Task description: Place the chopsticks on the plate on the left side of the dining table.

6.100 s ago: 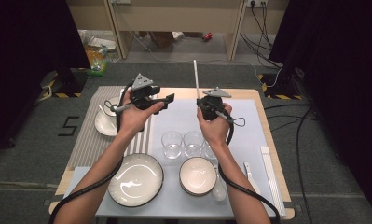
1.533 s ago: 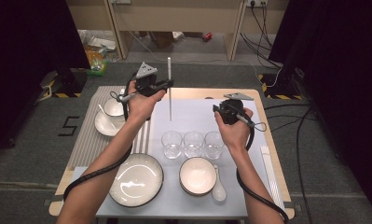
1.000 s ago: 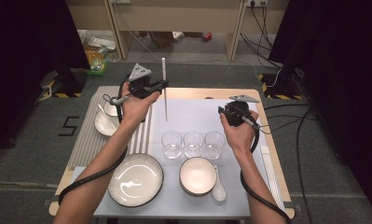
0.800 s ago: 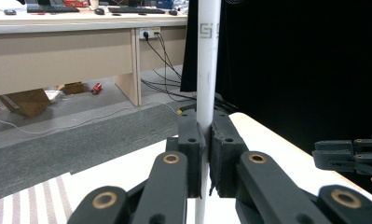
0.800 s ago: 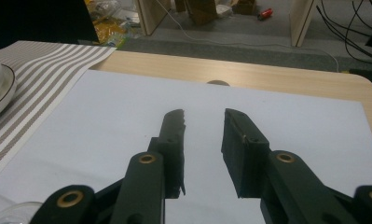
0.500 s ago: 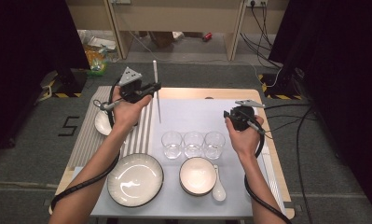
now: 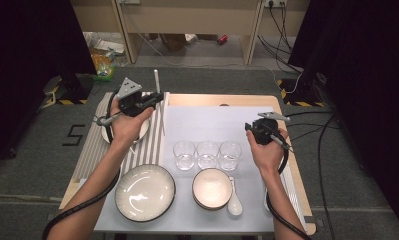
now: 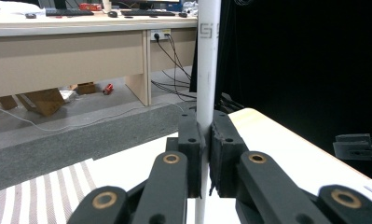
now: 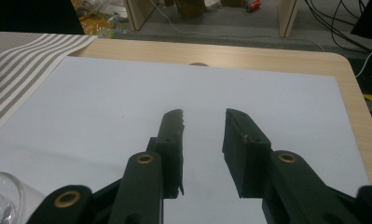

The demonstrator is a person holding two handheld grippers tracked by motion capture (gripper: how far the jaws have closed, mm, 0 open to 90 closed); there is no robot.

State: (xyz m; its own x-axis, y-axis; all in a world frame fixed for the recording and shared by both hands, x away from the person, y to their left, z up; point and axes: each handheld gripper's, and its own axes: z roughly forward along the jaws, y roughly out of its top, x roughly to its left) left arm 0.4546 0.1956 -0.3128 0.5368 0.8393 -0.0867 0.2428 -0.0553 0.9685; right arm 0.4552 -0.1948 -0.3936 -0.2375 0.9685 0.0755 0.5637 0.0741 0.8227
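left gripper [image 7: 156, 99] at table's 11 o'clock, clenched on upright white rod [image 8: 208, 60]; grey mark near rod top, unreadable. right gripper [image 9: 203, 140] at 3 o'clock, jaws just been opening, nothing between, over white mat [image 9: 104, 102].

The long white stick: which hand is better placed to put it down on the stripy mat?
Left. The left gripper is already shut on the long white stick, holding it upright over the grey-and-white striped mat. The right gripper is open and holds nothing, over the white sheet.
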